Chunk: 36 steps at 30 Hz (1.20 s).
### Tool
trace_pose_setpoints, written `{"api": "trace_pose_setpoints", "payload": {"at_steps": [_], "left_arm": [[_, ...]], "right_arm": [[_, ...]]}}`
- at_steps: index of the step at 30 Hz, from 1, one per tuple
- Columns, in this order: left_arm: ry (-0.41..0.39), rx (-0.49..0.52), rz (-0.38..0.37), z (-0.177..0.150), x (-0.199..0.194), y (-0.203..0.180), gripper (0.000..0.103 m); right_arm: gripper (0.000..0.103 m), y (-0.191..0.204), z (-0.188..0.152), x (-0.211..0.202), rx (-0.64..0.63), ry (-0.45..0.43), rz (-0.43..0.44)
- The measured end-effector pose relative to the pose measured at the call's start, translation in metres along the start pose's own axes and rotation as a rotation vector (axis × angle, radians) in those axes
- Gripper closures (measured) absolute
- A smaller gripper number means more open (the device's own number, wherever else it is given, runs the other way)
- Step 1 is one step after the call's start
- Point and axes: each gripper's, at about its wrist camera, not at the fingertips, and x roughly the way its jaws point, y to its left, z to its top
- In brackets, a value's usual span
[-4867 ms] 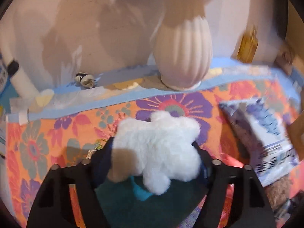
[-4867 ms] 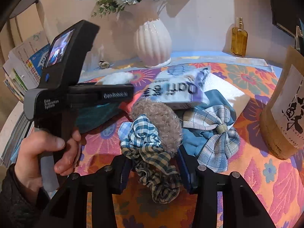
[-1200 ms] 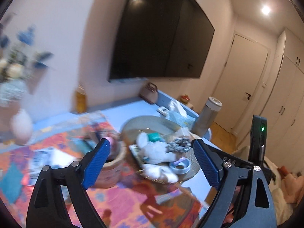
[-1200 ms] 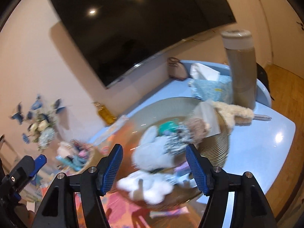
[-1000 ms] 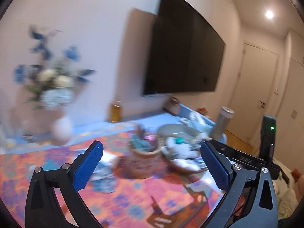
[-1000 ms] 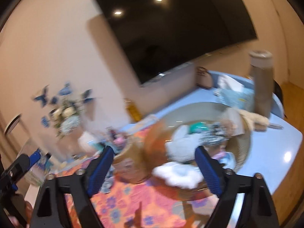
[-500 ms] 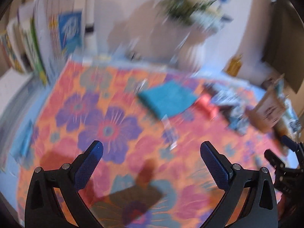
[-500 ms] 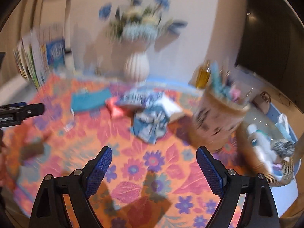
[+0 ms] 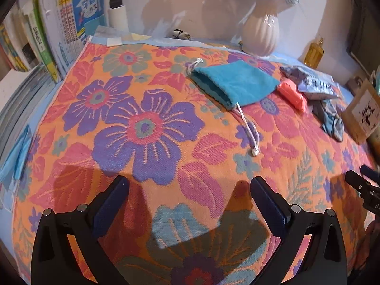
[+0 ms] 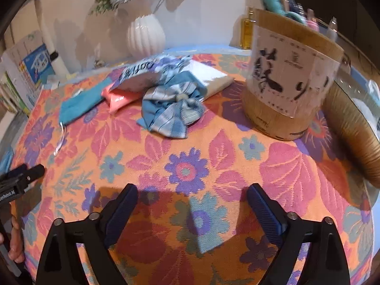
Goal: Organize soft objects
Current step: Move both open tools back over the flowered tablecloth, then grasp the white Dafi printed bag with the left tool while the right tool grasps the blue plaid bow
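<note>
Blue packet [image 10: 140, 73] (print blurred, unreadable)

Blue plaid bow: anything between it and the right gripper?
Nothing visible. Only bare floral cloth lies between the right gripper, whose empty jaws are opening, and the bow.

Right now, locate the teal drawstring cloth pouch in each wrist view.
Left wrist: teal drawstring cloth pouch upper centre, lying flat, white cord trailing toward the camera.
Right wrist: far left, partly under the pink packet.
Shared landmark: white ribbed vase at the wall.
</note>
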Motion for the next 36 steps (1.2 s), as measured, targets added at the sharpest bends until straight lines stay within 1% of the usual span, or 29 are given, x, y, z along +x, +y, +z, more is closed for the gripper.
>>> {"api": "trace_pose_setpoints", "payload": {"at_steps": [3, 6, 8, 9, 10, 11, 12, 13, 14, 15, 16, 17, 18, 19, 20, 22, 23, 24, 26, 27, 29, 31, 33, 35, 36], "left_arm": [[0.004, 0.019, 0.009, -0.001, 0.001, -0.002, 0.001], [0.007, 0.019, 0.006, 0.000, 0.001, 0.000, 0.001], [0.015, 0.018, 0.003, 0.002, 0.002, 0.001, 0.001], [0.028, 0.015, -0.013, 0.004, 0.001, 0.001, 0.001], [0.041, 0.012, -0.033, 0.006, -0.001, 0.002, 0.001], [0.063, -0.023, -0.111, 0.011, -0.007, 0.003, 0.003], [0.062, -0.044, -0.182, 0.016, -0.014, 0.002, 0.003], [0.036, -0.053, -0.265, 0.024, -0.027, -0.002, 0.003], [0.009, -0.041, -0.299, 0.031, -0.036, -0.007, 0.003], [-0.028, -0.008, -0.321, 0.042, -0.048, -0.018, 0.002], [-0.049, 0.023, -0.323, 0.052, -0.056, -0.028, 0.002], [-0.066, 0.058, -0.322, 0.063, -0.061, -0.040, 0.001], [-0.084, 0.094, -0.324, 0.075, -0.065, -0.053, 0.001], [-0.096, 0.118, -0.330, 0.085, -0.065, -0.063, 0.001], [-0.098, 0.130, -0.347, 0.099, -0.061, -0.075, 0.001], [-0.076, 0.109, -0.395, 0.117, -0.047, -0.088, 0.001], [-0.055, 0.083, -0.442, 0.128, -0.036, -0.094, 0.001], [-0.039, 0.061, -0.472, 0.135, -0.025, -0.100, 0.001], [-0.013, 0.036, -0.500, 0.145, -0.003, -0.111, 0.001], [-0.004, 0.033, -0.501, 0.149, 0.006, -0.118, 0.001], [0.007, 0.054, -0.473, 0.153, 0.024, -0.131, 0.001], [0.023, 0.098, -0.439, 0.155, 0.045, -0.145, 0.001], [0.049, 0.114, -0.467, 0.155, 0.058, -0.152, 0.001], [0.072, 0.133, -0.495, 0.156, 0.069, -0.160, 0.001], [0.071, 0.150, -0.484, 0.157, 0.071, -0.163, 0.001]], "right_arm": [[0.002, 0.005, 0.000, 0.001, -0.027, 0.011, -0.019], [0.002, 0.003, 0.000, 0.002, -0.015, 0.014, -0.003], [0.000, 0.002, 0.001, 0.004, -0.019, 0.035, 0.010], [0.000, 0.002, 0.002, 0.004, -0.027, 0.046, 0.018], [0.000, 0.003, 0.002, 0.005, -0.032, 0.050, 0.023], [0.000, 0.003, 0.001, 0.005, -0.044, 0.053, 0.026], [0.000, 0.004, 0.000, 0.004, -0.059, 0.063, 0.027], [0.000, 0.004, 0.000, 0.004, -0.068, 0.081, 0.029], [0.000, 0.003, 0.002, 0.004, -0.064, 0.113, 0.035], [0.000, 0.002, 0.007, 0.005, -0.049, 0.156, 0.040], [0.000, 0.001, 0.010, 0.006, -0.034, 0.183, 0.046], [0.000, -0.001, 0.017, 0.006, -0.009, 0.201, 0.070], [0.000, -0.003, 0.024, 0.005, 0.023, 0.190, 0.106], [0.000, -0.004, 0.030, 0.005, 0.042, 0.168, 0.121], [0.000, -0.005, 0.038, 0.005, 0.059, 0.138, 0.117], [0.000, -0.006, 0.053, 0.008, 0.080, 0.081, 0.094], [0.001, -0.005, 0.058, 0.011, 0.093, 0.054, 0.098], [0.001, -0.005, 0.063, 0.014, 0.108, 0.031, 0.105], [0.001, -0.004, 0.072, 0.024, 0.141, 0.008, 0.118], [0.001, -0.004, 0.075, 0.032, 0.160, 0.005, 0.129], [0.010, -0.002, 0.079, 0.043, 0.183, 0.006, 0.126], [0.011, 0.001, 0.081, 0.046, 0.183, -0.007, 0.071], [0.011, 0.002, 0.081, 0.044, 0.160, -0.018, 0.028], [0.011, 0.003, 0.081, 0.046, 0.162, -0.022, 0.024], [0.011, 0.003, 0.083, 0.047, 0.161, -0.022, 0.019]]}}
